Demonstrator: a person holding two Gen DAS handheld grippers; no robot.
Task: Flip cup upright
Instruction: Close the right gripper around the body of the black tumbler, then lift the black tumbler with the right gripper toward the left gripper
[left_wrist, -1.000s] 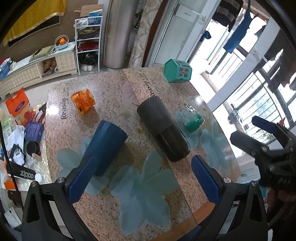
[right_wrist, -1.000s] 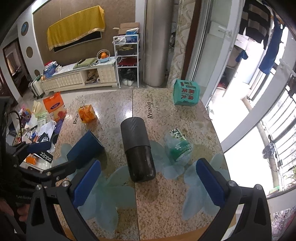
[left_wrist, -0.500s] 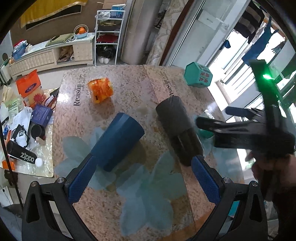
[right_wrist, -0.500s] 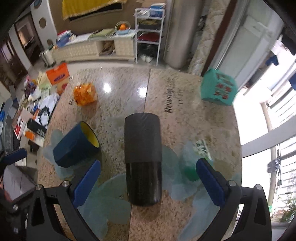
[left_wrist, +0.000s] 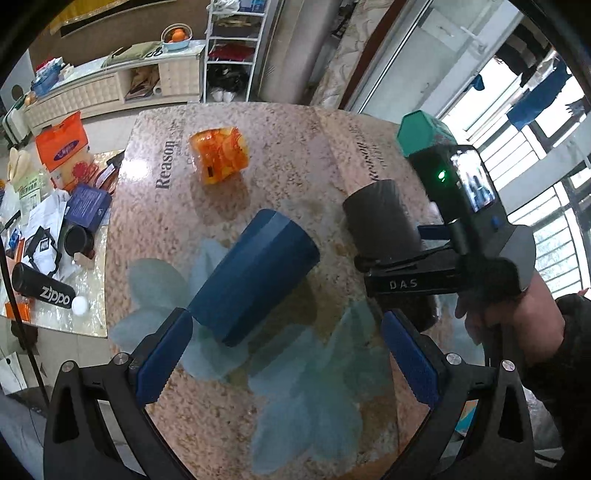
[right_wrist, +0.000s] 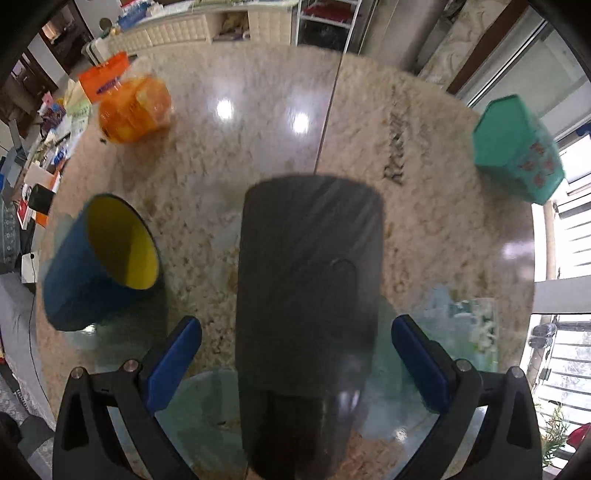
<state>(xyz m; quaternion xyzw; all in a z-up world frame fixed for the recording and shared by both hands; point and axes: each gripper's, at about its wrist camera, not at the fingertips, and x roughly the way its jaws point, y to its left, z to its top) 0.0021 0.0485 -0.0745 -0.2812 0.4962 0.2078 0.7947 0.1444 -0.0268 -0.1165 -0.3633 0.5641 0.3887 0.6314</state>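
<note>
Two cups lie on their sides on the table (left_wrist: 295, 147). The black cup (right_wrist: 308, 280) sits at the centre, and your right gripper (right_wrist: 295, 365) is spread wide with one blue pad on either side of it, closing on nothing yet. The frame is blurred, so I cannot tell whether either pad touches the wall. Which end is the mouth is unclear, as the near end runs out of clear view.

The blue cup (left_wrist: 255, 277) lies just left of the black cup, its yellow inside showing in the right wrist view. Your left gripper (left_wrist: 288, 354) hangs released just short of its near end, gripping nothing.

The orange packet (left_wrist: 218, 153) lies well beyond the blue cup; the green box (right_wrist: 517, 151) stands well off to the black cup's far right.

Assessment: the black cup looks rigid, with a smooth sheen, probably light if empty, and liable to roll. Take it across the middle of the barrel, pads square on opposite walls and clamped firmly, since a slick round wall may slip when you swing it upright.
</note>
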